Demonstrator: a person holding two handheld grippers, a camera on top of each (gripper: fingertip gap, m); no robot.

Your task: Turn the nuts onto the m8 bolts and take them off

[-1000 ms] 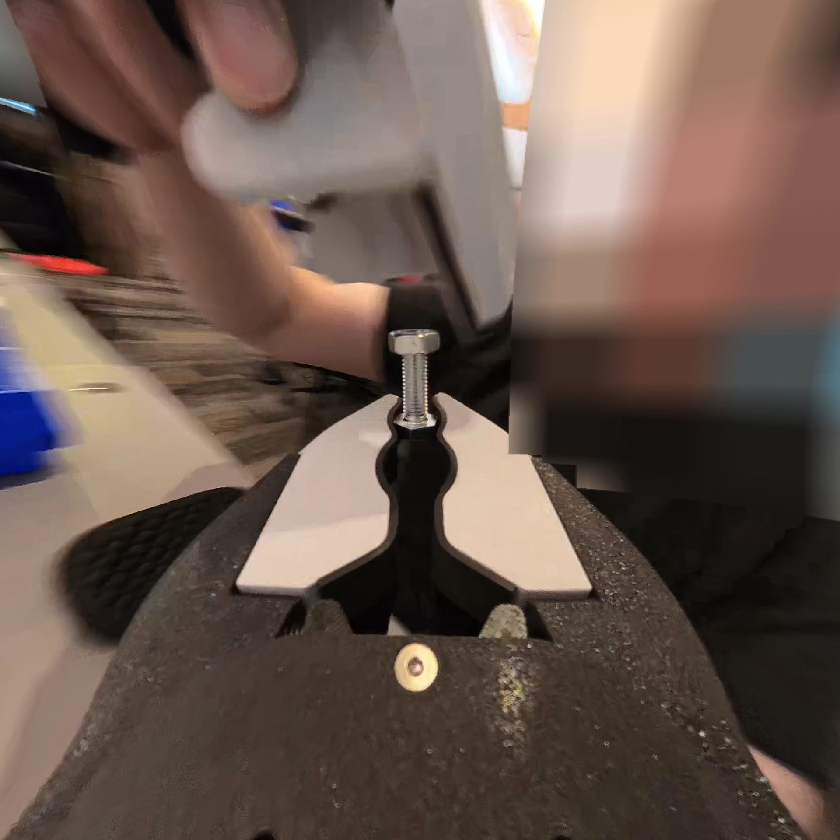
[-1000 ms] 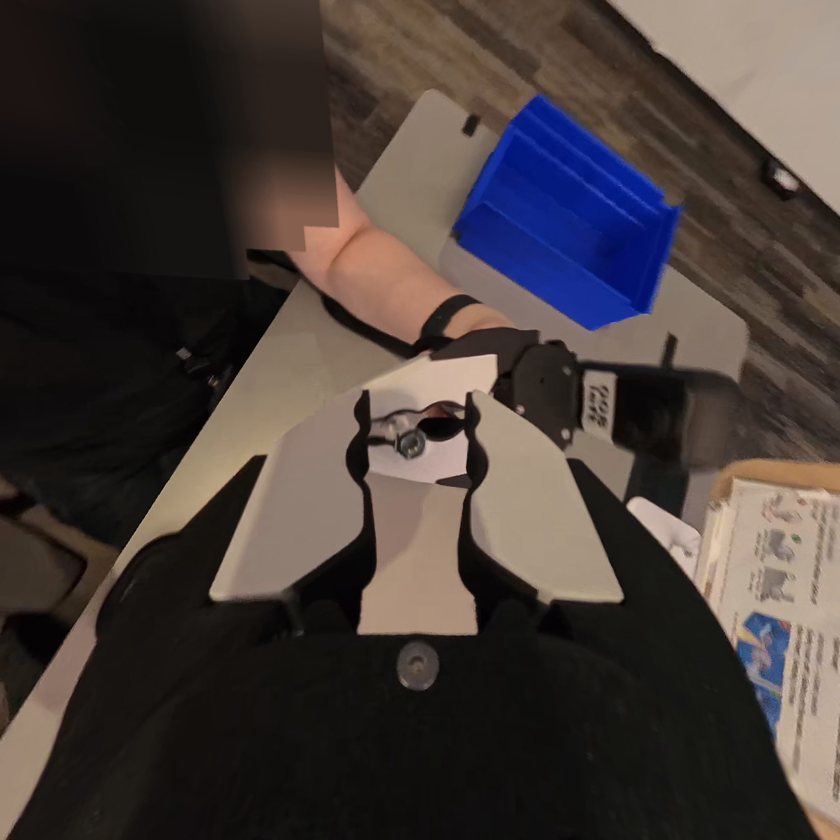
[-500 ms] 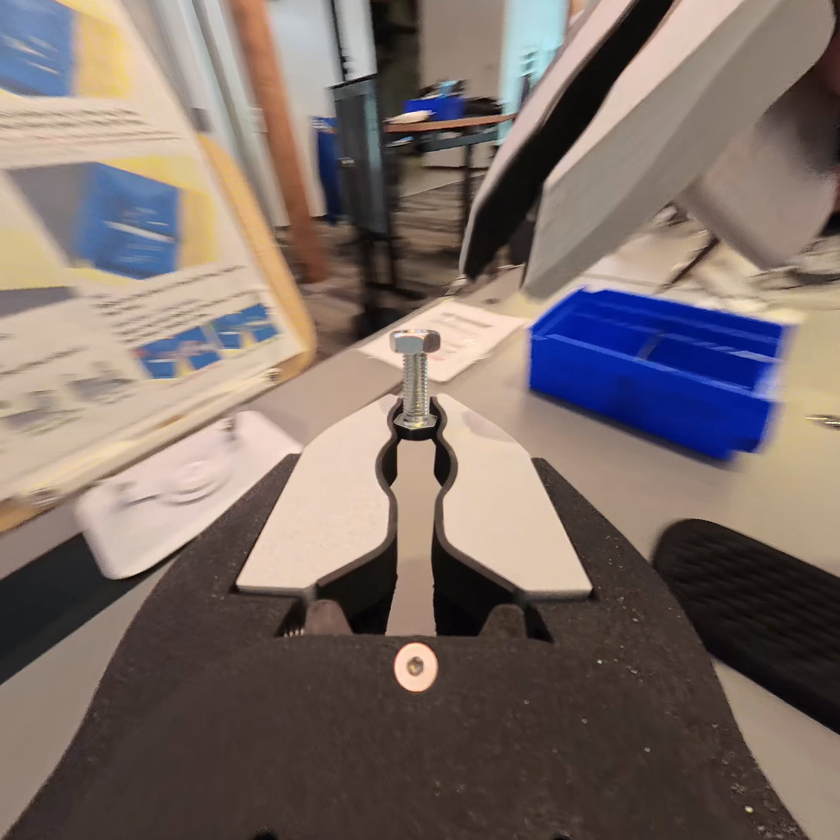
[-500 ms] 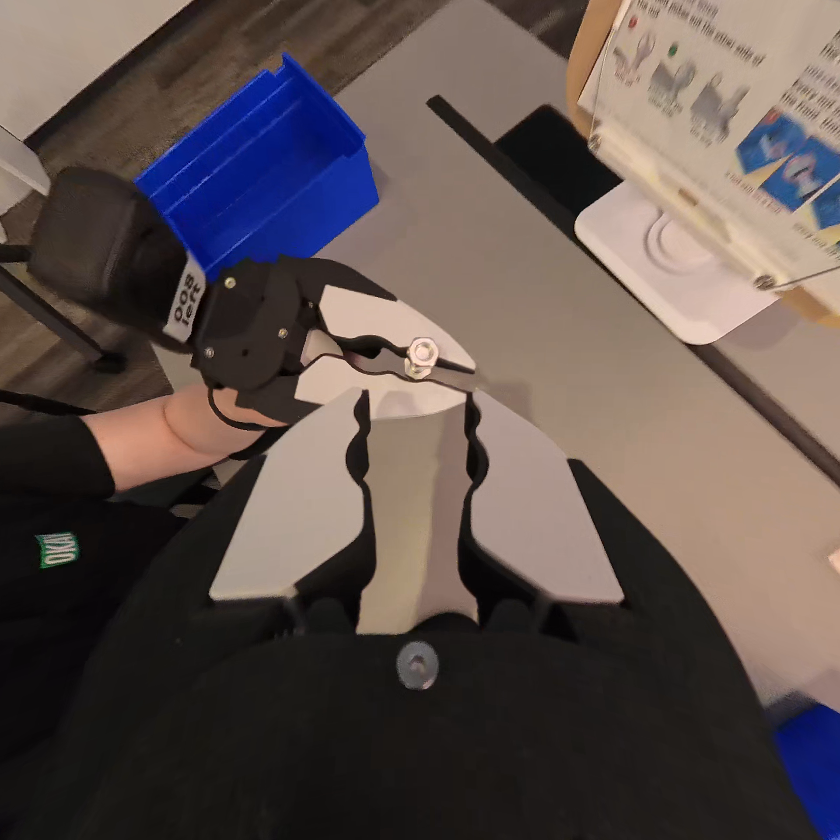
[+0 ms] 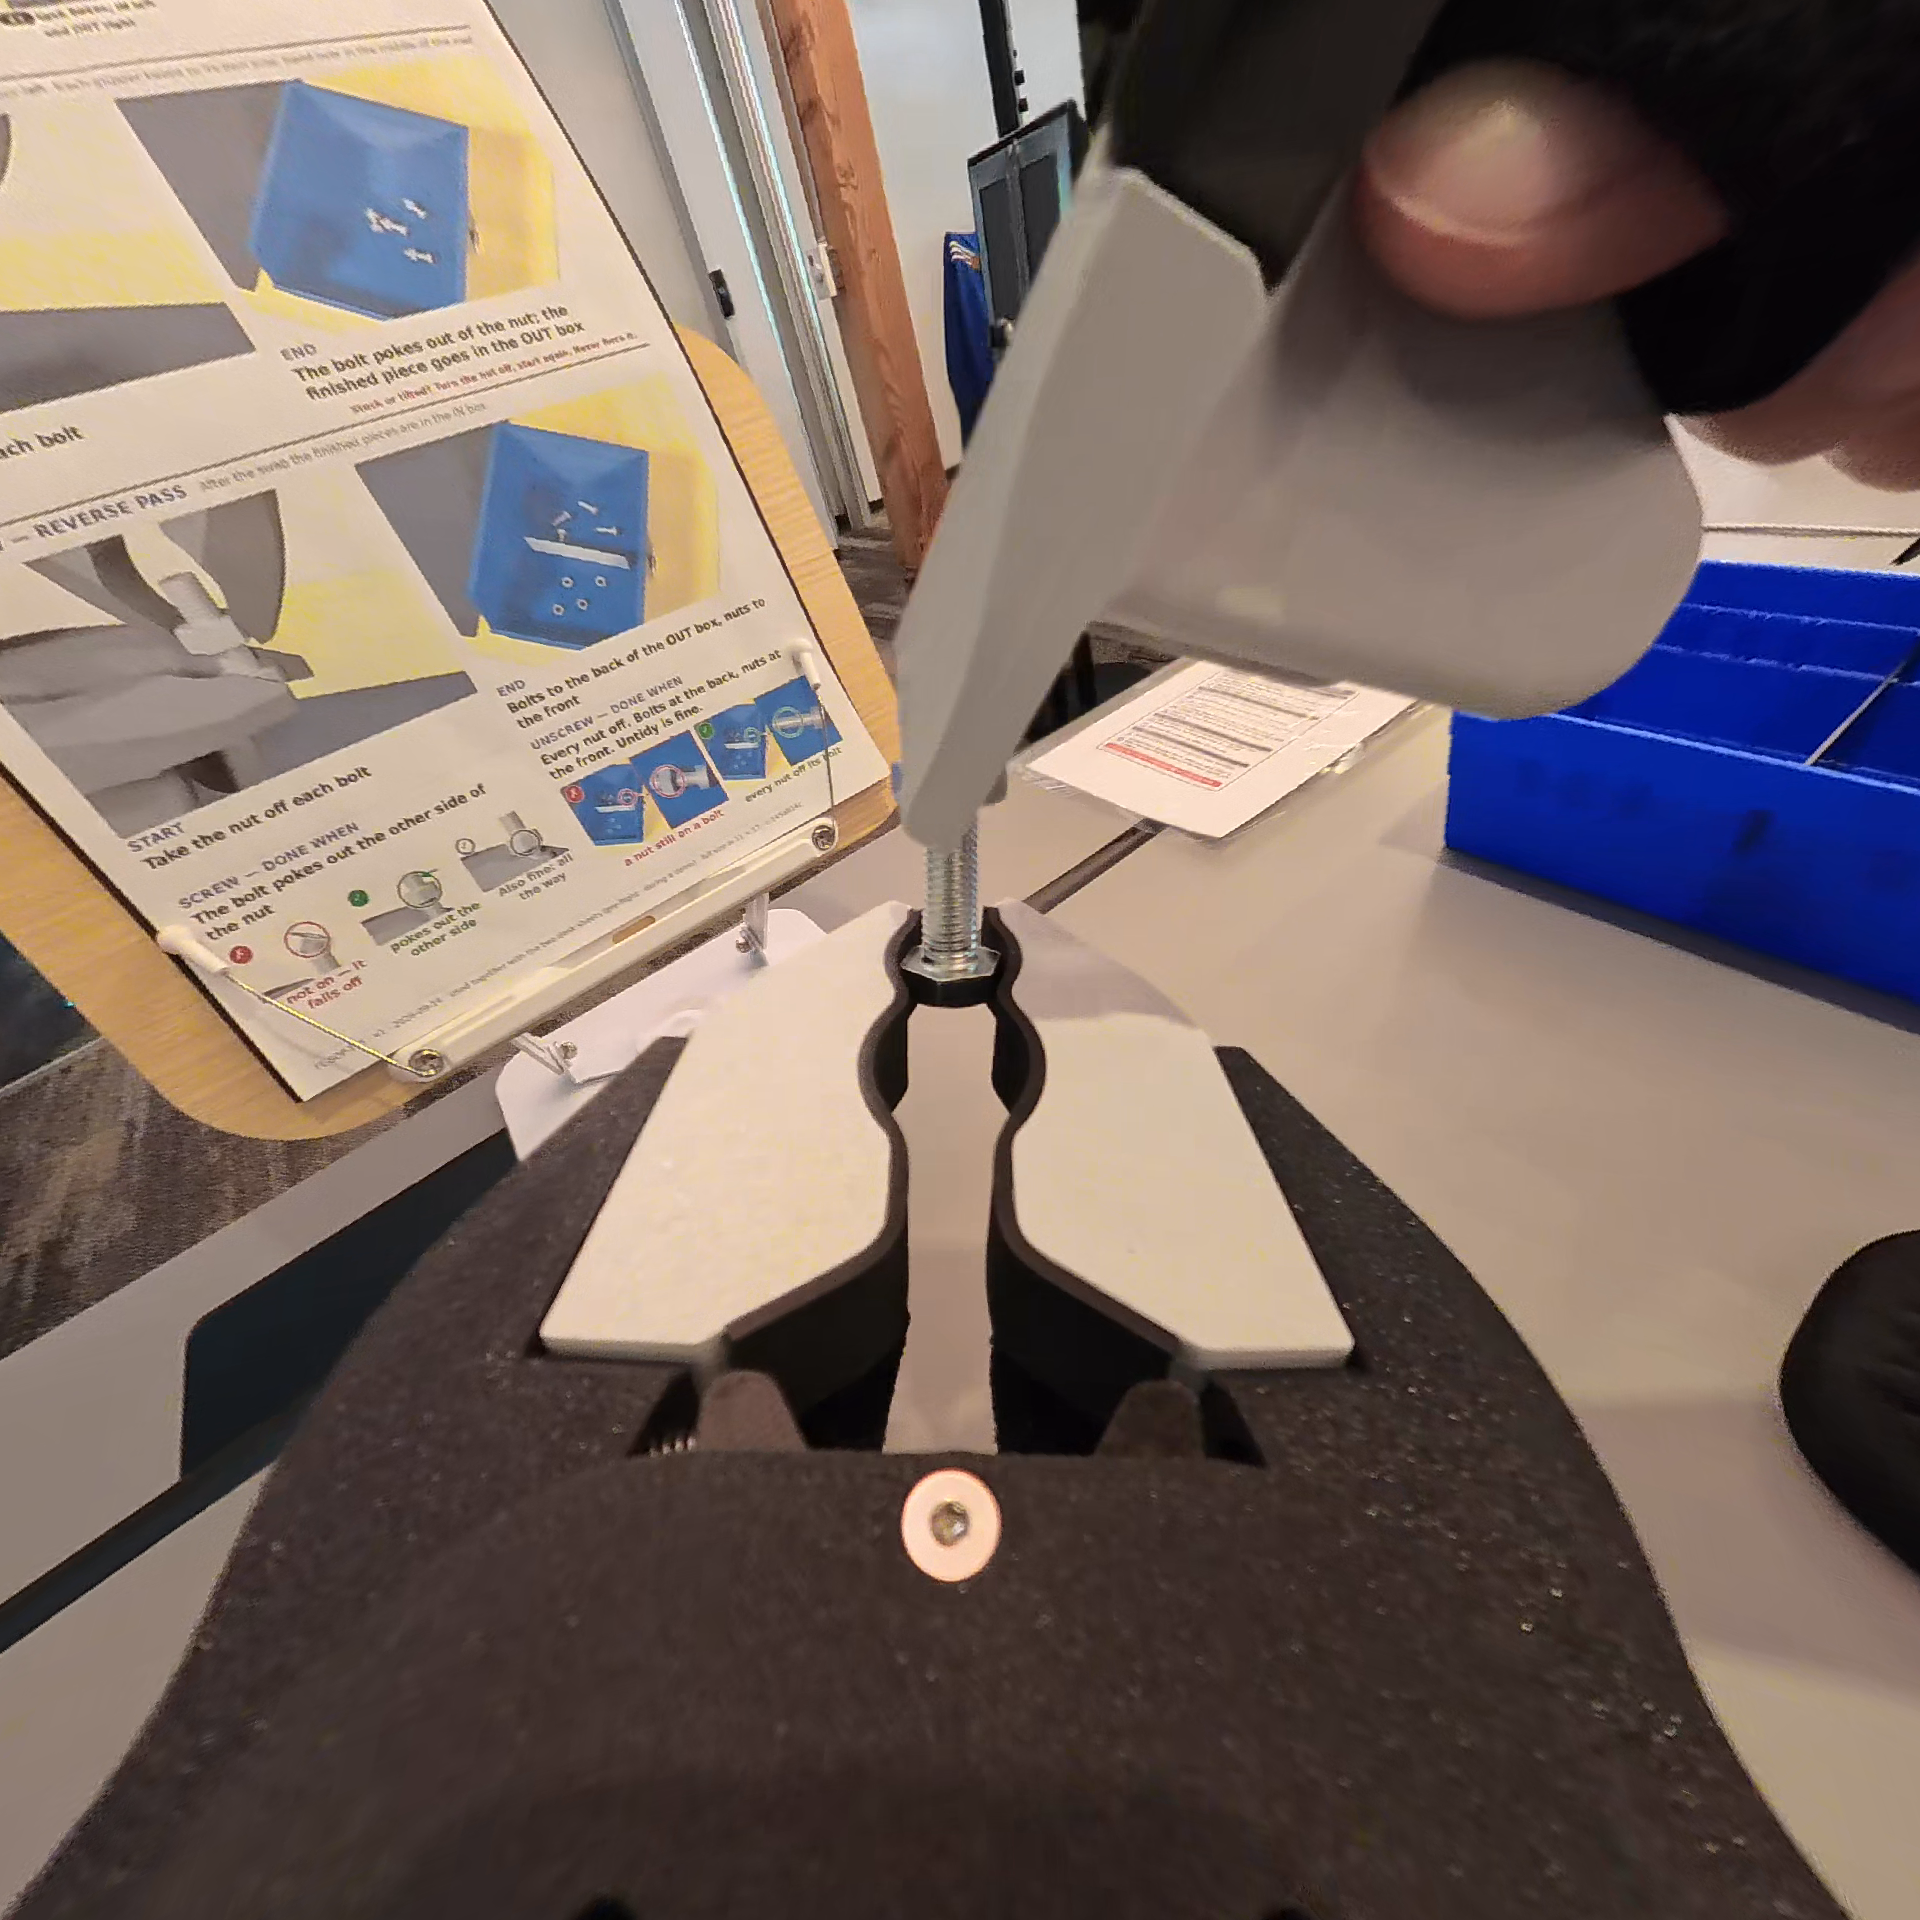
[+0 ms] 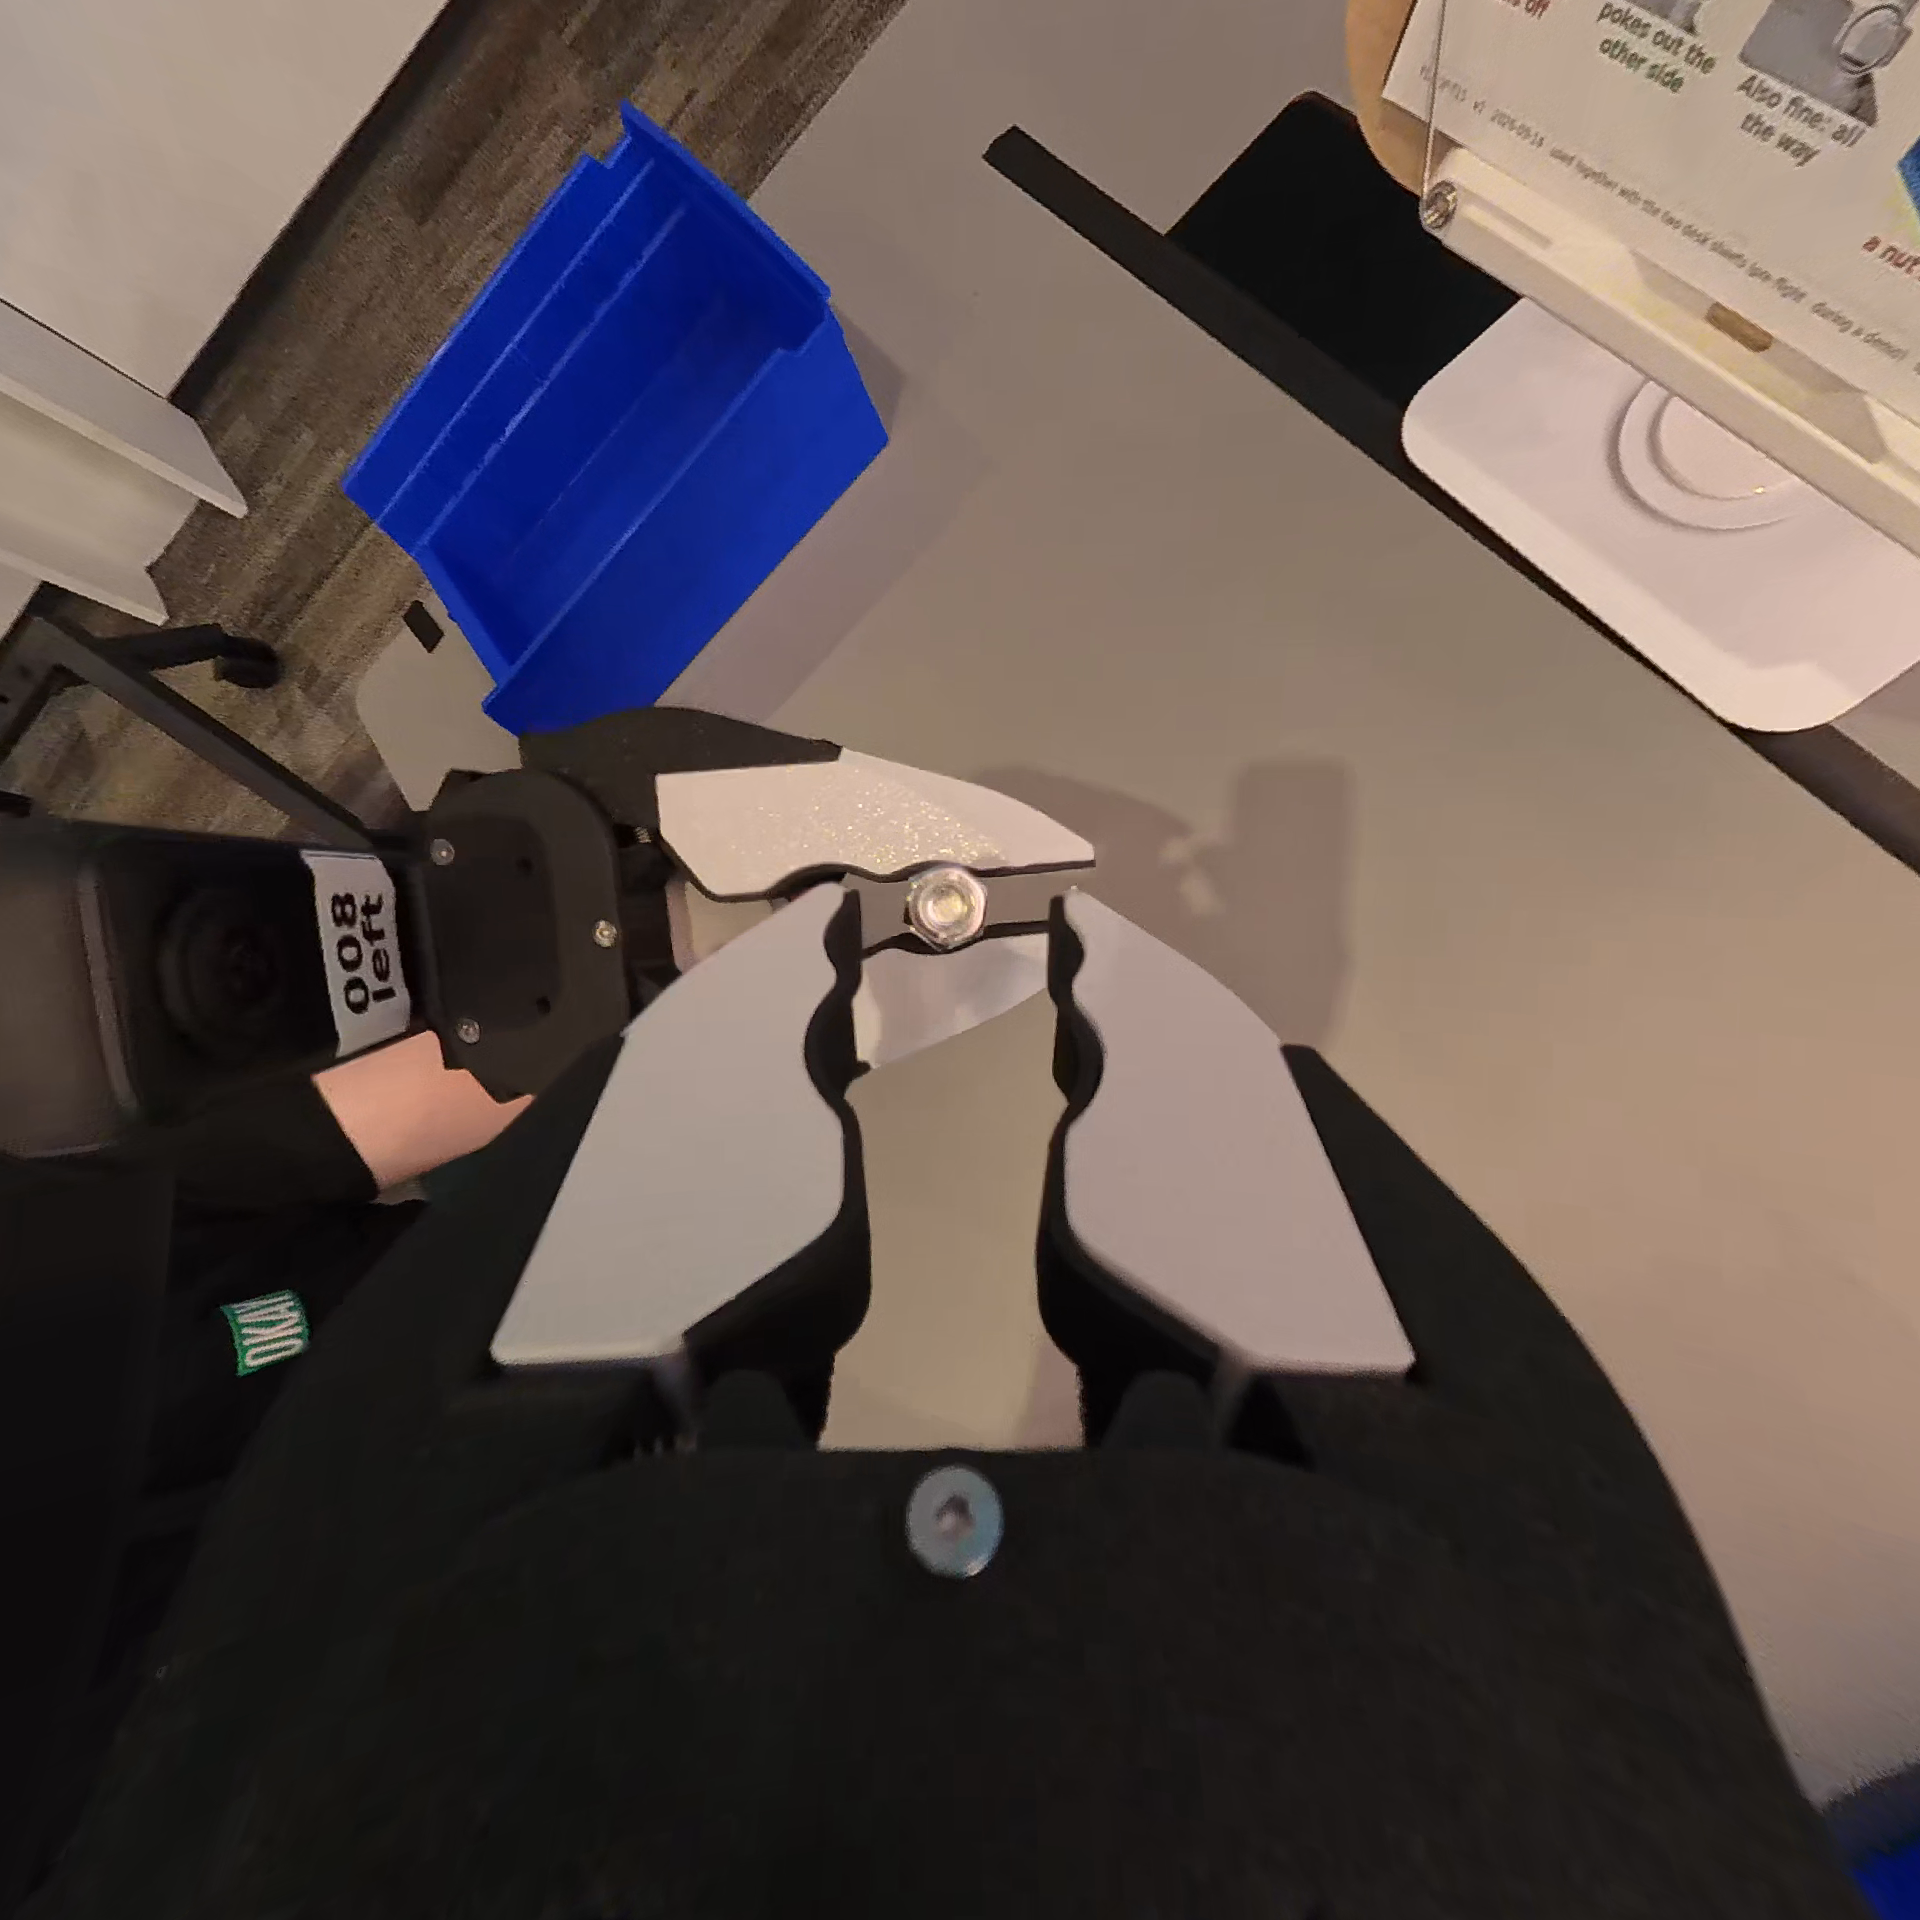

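The left hand-held gripper (image 5: 951, 961) clamps the silver hex nut (image 5: 948, 964); the threaded steel bolt (image 5: 952, 888) stands upright above the grey worktop (image 5: 1455, 1091), head between the right hand-held gripper's (image 6: 951, 914) parted fingers, directly overhead.

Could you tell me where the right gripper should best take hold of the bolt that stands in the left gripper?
Probably the hex head of the bolt, from straight above: its flats suit the right gripper, open astride it, while the left gripper pinches the nut below.
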